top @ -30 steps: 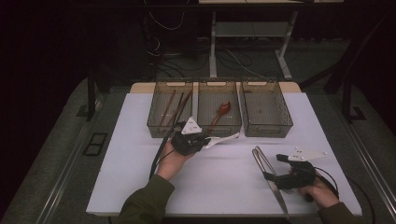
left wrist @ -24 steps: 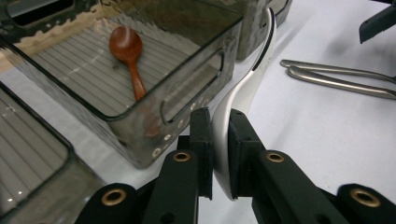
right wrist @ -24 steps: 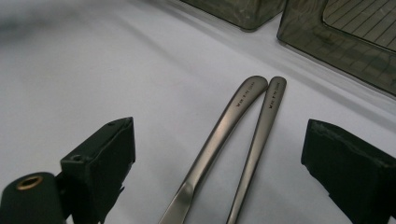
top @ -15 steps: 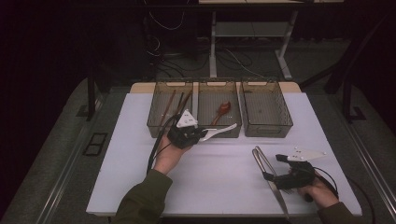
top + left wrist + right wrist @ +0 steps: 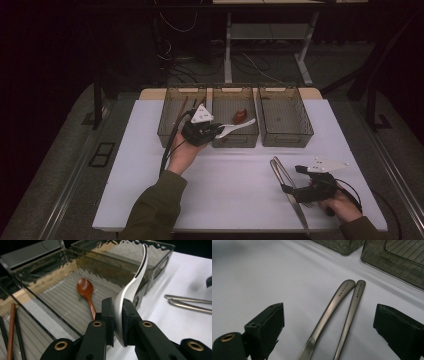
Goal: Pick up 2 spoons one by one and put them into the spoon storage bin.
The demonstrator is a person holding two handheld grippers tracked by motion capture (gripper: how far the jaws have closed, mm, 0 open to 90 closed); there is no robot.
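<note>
Left gripper [image 5: 216, 131]: jaws clenched on the bowl end of a steel spoon [image 5: 130, 287], its handle pointing away over the middle bin [image 5: 235, 141].
Change: since a second ago the left hand has carried the spoon up off the worktop [image 5: 150, 170] and towards the bins (the grip looks the same throughout).
Meaning: probably the sorting step, the steel spoon headed for the bin that already holds a wooden spoon [image 5: 86, 291].
Right gripper [image 5: 295, 172]: unmoved, jaws released and straddling two steel handles [image 5: 342, 312] that lie side by side on the worktop, touching neither.
Left bin [image 5: 167, 125]: chopsticks [image 5: 11, 330] inside.
</note>
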